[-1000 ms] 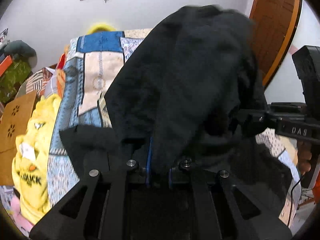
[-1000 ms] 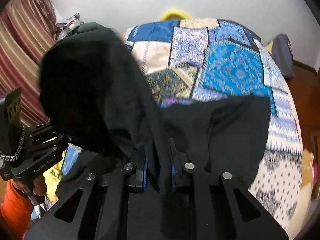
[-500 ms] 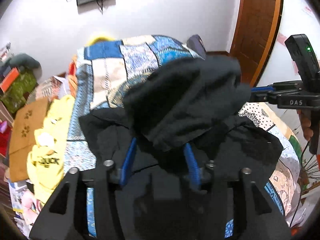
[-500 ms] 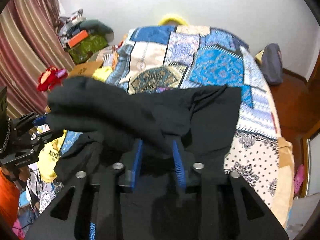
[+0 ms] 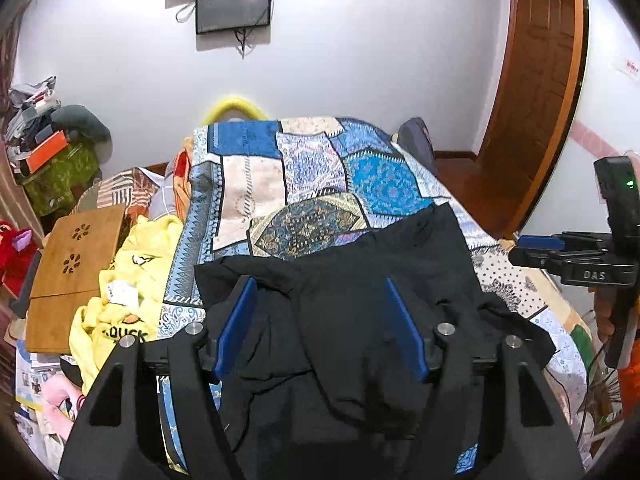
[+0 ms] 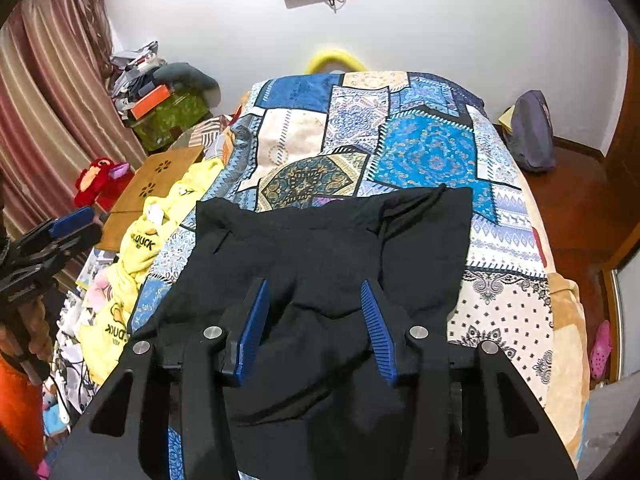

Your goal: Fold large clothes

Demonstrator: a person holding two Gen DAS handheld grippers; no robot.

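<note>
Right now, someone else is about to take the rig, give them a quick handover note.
Left claw: open, holding nothing, over the near part of the black garment.
Right claw: open, holding nothing, over the same garment.
Garment lies on the patchwork bedspread, one layer folded over itself, edges uneven.
Done: one fold laid down and let go.
Left: likely smooth it, then fold again into a compact stack.

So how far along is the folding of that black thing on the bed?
One fold looks done: the black garment lies doubled over on the patchwork bedspread, still rumpled. Nothing is in hand: the left gripper and the right gripper are both open above the cloth. Left to do, probably: smoothing it and folding it smaller. The yellow clothes beside the bed lie unfolded.
</note>
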